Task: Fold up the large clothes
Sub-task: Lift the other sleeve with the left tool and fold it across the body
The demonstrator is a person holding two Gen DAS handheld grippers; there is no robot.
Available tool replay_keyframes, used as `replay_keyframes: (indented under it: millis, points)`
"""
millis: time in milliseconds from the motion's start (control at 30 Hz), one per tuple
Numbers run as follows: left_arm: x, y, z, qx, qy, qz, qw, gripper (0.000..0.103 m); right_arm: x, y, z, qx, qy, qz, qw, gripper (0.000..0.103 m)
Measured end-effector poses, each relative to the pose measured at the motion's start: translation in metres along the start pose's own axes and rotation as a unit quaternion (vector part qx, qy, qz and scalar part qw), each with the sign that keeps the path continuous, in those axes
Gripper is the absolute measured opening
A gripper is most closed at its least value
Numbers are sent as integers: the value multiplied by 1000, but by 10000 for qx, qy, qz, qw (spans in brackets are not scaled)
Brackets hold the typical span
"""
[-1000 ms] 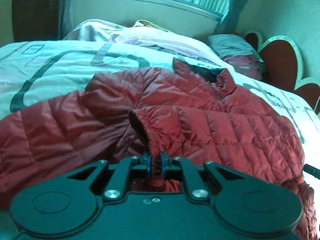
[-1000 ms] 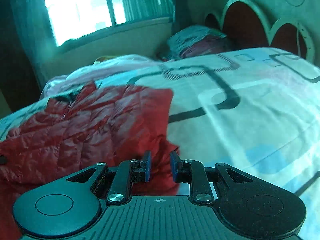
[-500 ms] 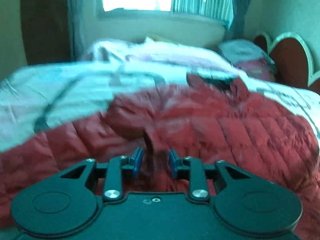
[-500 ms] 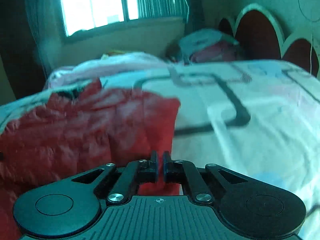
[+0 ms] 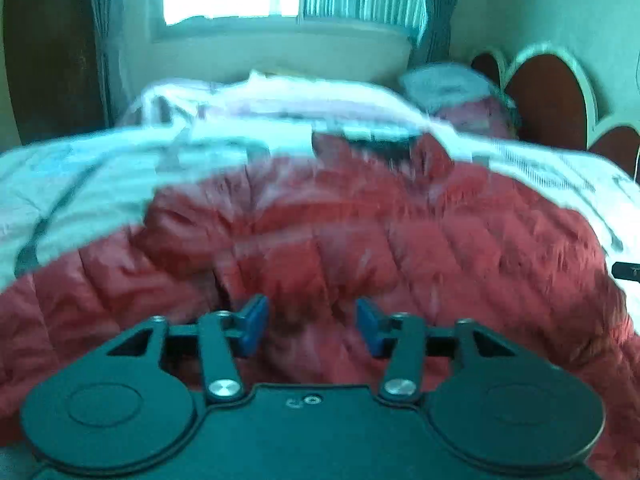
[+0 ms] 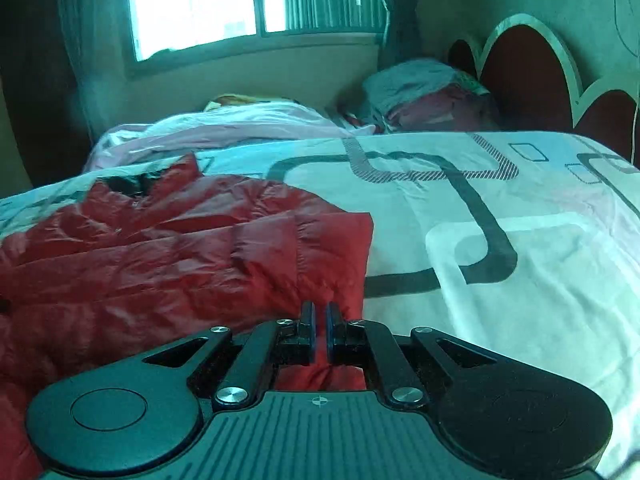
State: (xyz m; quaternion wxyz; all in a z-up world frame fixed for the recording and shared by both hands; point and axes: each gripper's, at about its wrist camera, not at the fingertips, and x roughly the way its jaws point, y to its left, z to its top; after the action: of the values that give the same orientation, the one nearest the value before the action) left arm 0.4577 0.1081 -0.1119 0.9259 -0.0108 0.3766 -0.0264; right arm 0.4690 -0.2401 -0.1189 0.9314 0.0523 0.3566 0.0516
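**Left tongs let the sleeve go; right tongs pinch the jacket's edge**

Left wrist view: the left tongs (image 5: 312, 322) sit at the lower middle of the frame with their blue pads standing apart, and nothing is pressed between them. A second ago they were clamped on the cuff of a sleeve; their jaws have just been opening, and the sleeve now lies folded across the body of the red jacket (image 5: 400, 232). The picture is smeared, so where exactly the cuff ended up is hard to tell. The jacket fills the middle of the frame, spread on the bed (image 5: 80, 184), collar towards the window at the top.

Right wrist view: the right tongs (image 6: 319, 328) at the lower middle are drawn almost together, and red cloth shows between and below the pads, so they appear to grip the jacket's (image 6: 180, 256) near edge. A second ago they were still apart. The jacket lies in the left half of the frame, and the patterned bedcover (image 6: 520, 260) lies at the right.

By my reading, one sleeve is folded in and the right side comes next.
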Motion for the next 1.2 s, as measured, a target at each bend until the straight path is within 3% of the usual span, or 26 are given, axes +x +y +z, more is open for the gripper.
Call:
replay_keyframes:
  millis: [67,167,267,300,333,367,433,500,533,567,600,633,800,1000,1100,1167,1200]
  points:
    - [15,2,-9,38,225,9,9997,51,16,6,-14,-197,402,-120,9989,4]
    - [6,7,-7,-68,152,-2,9999,50,10,12,-7,-256,347,-190,9989,4]
    - [-15,22,-14,-355,-119,-39,9993,60,-9,12,-5,-91,30,-245,9997,6]
    - [-22,27,-18,-423,-187,59,9989,72,-14,12,-5,-41,22,-275,9996,12]
    - [-30,32,-22,-481,-266,281,9981,90,-21,13,-8,39,-39,-310,9995,49]
    - [-39,37,-27,-562,-368,431,9968,95,-27,15,-12,76,-152,-334,9993,89]
    - [-54,54,-37,-831,-443,475,9944,94,-41,22,-20,5,-316,-187,9993,91]
    - [-67,76,-45,-1095,-457,540,9915,85,-46,33,-23,-62,-265,-107,9996,78]
    - [-74,85,-49,-1207,-472,612,9897,78,-47,38,-23,-57,-245,-63,9997,67]
    - [-79,97,-53,-1357,-446,708,9872,76,-49,43,-25,-5,-238,21,9997,50]
    - [-86,109,-59,-1554,-427,785,9838,73,-50,48,-25,59,-197,115,9997,41]
    - [-94,125,-68,-1818,-443,855,9786,72,-50,53,-26,67,-148,142,9998,33]
    - [-133,194,-116,-2982,-608,1120,9460,72,-51,79,-28,-112,-111,150,9998,33]
    - [-166,261,-154,-4115,-974,1269,8973,70,-48,100,-28,-121,-2,112,9999,33]
    - [-172,292,-165,-4800,-1296,1175,8596,69,-47,111,-26,-151,37,69,9999,34]
    - [-171,311,-172,-5243,-1489,1001,8324,63,-49,116,-25,-107,-18,83,9999,62]
    - [-170,319,-173,-5418,-1549,939,8207,58,-50,119,-24,-94,-55,78,9999,64]
